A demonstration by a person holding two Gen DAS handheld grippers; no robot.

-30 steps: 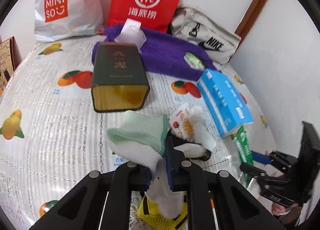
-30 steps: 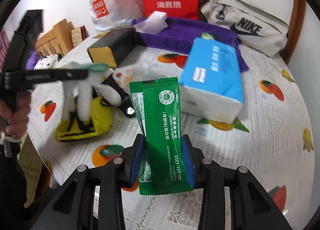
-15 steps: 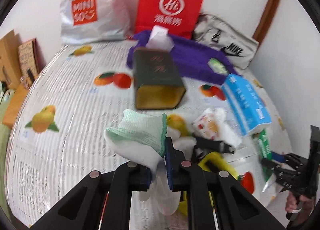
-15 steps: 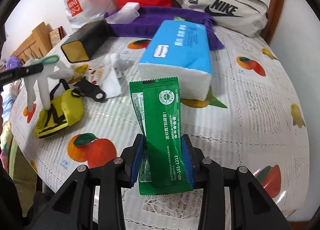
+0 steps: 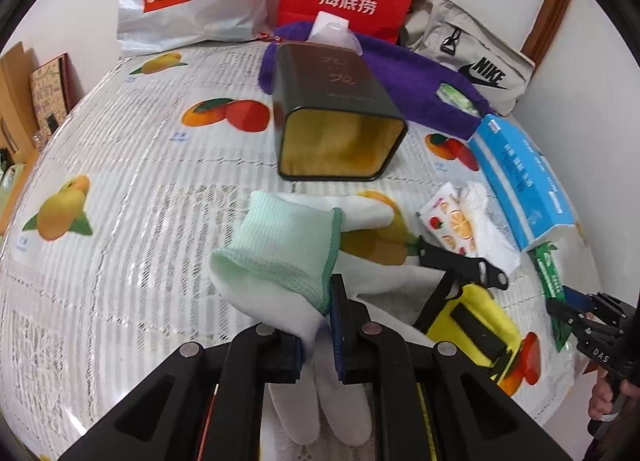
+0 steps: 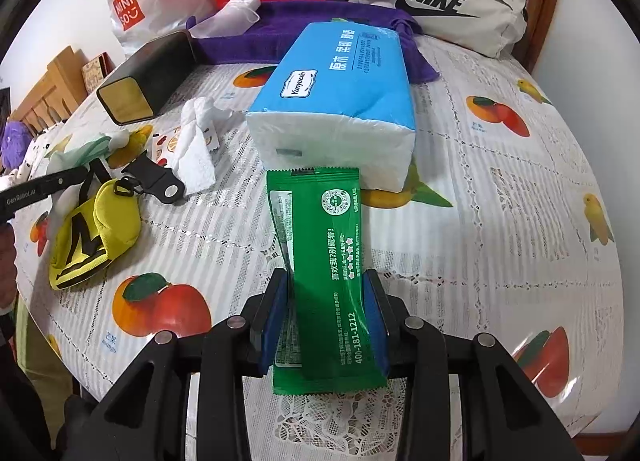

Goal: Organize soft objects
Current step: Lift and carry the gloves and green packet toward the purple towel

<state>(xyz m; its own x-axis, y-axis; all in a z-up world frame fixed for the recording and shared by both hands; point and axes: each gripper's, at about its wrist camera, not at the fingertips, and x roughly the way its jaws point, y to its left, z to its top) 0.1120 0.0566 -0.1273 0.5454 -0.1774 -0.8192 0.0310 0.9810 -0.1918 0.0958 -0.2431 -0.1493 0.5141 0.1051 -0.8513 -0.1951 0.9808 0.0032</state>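
Nearby, dark tin point(image 5: 338, 117) — tissue pack point(image 6: 340, 97), pouch point(image 6: 94, 233)

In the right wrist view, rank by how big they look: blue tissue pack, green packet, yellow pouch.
1. blue tissue pack
2. green packet, though it is nearest the camera, so that is unsure
3. yellow pouch

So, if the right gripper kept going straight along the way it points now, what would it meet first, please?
Probably the blue tissue pack: the green sachet held in the right gripper already reaches almost to its near white end, though how high the sachet rides is hard to judge.
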